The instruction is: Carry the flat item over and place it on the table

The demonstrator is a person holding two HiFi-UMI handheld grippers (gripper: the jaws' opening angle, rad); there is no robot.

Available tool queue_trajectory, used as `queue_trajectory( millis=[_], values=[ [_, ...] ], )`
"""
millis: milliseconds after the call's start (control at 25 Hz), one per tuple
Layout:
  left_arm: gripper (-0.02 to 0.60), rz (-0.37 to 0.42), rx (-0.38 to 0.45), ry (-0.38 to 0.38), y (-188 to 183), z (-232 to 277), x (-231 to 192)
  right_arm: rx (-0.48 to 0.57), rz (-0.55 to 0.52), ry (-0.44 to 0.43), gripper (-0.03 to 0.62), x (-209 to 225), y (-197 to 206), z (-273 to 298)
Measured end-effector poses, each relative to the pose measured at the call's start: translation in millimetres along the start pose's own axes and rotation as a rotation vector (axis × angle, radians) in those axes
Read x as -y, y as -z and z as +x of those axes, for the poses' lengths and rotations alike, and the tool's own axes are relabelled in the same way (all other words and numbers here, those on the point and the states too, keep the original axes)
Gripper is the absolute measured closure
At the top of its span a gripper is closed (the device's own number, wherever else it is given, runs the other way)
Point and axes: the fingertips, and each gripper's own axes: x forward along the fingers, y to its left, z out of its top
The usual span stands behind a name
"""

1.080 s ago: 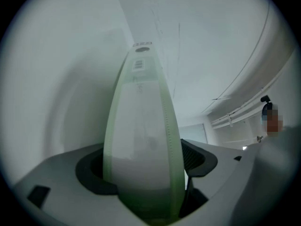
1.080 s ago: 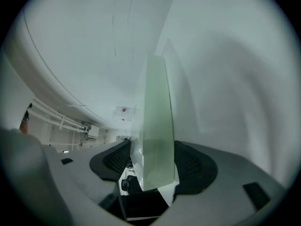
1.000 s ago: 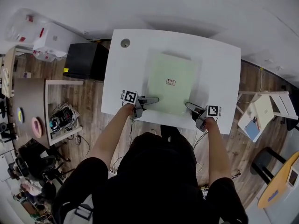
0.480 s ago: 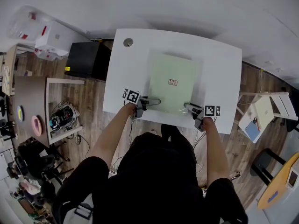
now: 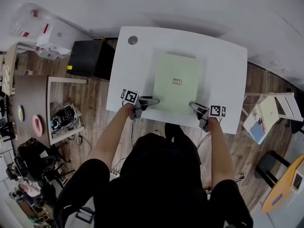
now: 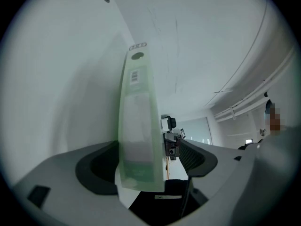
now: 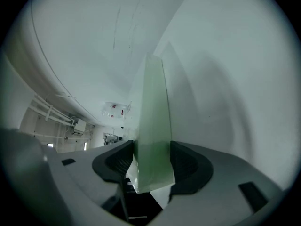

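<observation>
The flat item [image 5: 175, 82] is a pale green slab with a small label, lying on the white table [image 5: 223, 65]. Its near edge is close to the table's front edge. My left gripper [image 5: 153, 100] is at the near left corner. In the left gripper view the slab [image 6: 136, 126] stands between the jaws, touching one pad, with a gap to the other. My right gripper [image 5: 194, 106] is at the near right corner. There both pads sit against the slab [image 7: 153, 126].
A round cable hole [image 5: 133, 40] marks the table's far left corner. A black box [image 5: 90, 61] stands on the wood floor to the left, beside a white shelf unit [image 5: 64, 118] holding small items. A white stand [image 5: 270, 110] is at the right.
The right gripper's jaws have come in against the slab's corner. The left gripper has shifted a little along the near edge. The slab lies in the same place on the table.
</observation>
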Motion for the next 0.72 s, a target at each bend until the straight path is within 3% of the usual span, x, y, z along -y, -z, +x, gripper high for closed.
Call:
queue_trajectory(
  millis=[200,320,560,720],
  values=[
    [0.196,0.001,0.036,-0.025,9,-10,-4,-0.005,-0.057,0.003,0.329,-7,8,2],
    [0.196,0.04,0.043,-0.043,11,-18,-4,-0.015,-0.08,0.024,0.327,-7,16,3],
    [0.196,0.04,0.185,-0.037,-4,-45,5,0.024,-0.093,0.044,0.327,-7,21,0],
    [0.196,0.08,0.204,-0.019,2,-45,20,0.063,-0.12,0.041,0.327,-15,23,-4]
  ],
)
